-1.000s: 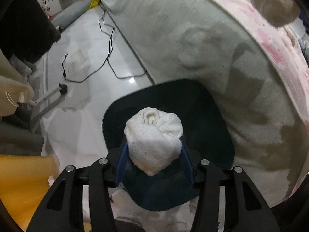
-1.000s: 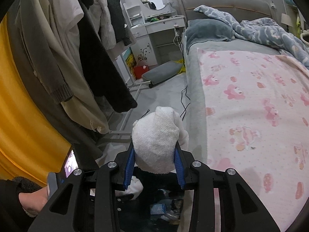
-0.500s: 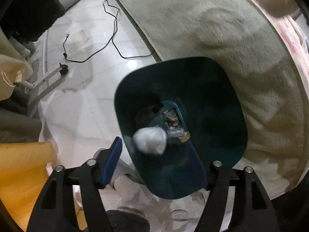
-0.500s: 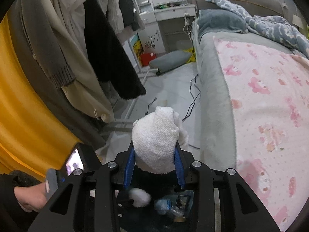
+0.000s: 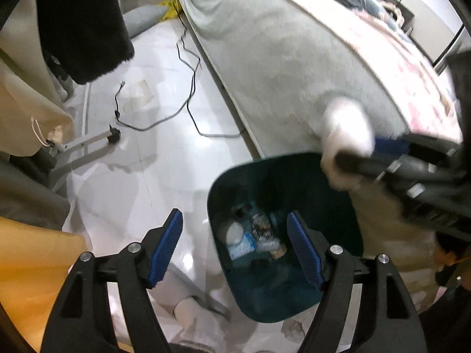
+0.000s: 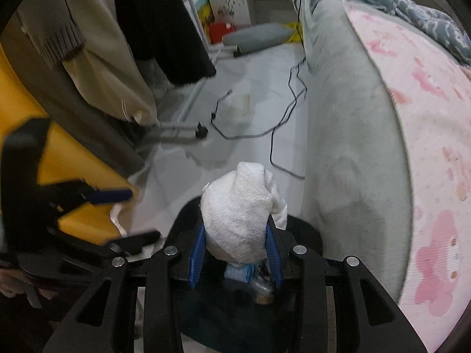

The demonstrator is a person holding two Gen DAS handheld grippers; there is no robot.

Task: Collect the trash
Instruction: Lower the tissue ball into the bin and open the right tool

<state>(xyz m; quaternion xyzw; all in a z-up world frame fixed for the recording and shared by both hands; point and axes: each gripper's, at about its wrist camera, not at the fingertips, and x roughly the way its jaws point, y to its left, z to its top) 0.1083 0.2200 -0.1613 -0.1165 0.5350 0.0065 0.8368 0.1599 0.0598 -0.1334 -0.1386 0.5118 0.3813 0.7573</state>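
Jaws of the left gripper stand apart with nothing between the blue pads; they have just been opening, and the gap between them frames the near rim and inside of a dark teal trash bin on the pale floor directly below. At the bottom of the bin lie a small white wad, a light blue packet and a clear bottle with a tan cap, all close together. Up and to the right of this gripper, over the far rim of the bin, the right gripper reaches in, blurred in the left wrist view. It is clamped on a crumpled white paper towel, the pads pressing both its sides while the bulk of it bulges out ahead of the fingertips. Below that towel, between the same fingers, the bin's dark opening and the blue packet show. A grey bed side with a pink-patterned sheet runs along the right of both grippers, a black cable trails over the floor ahead, and hanging clothes fill the left.
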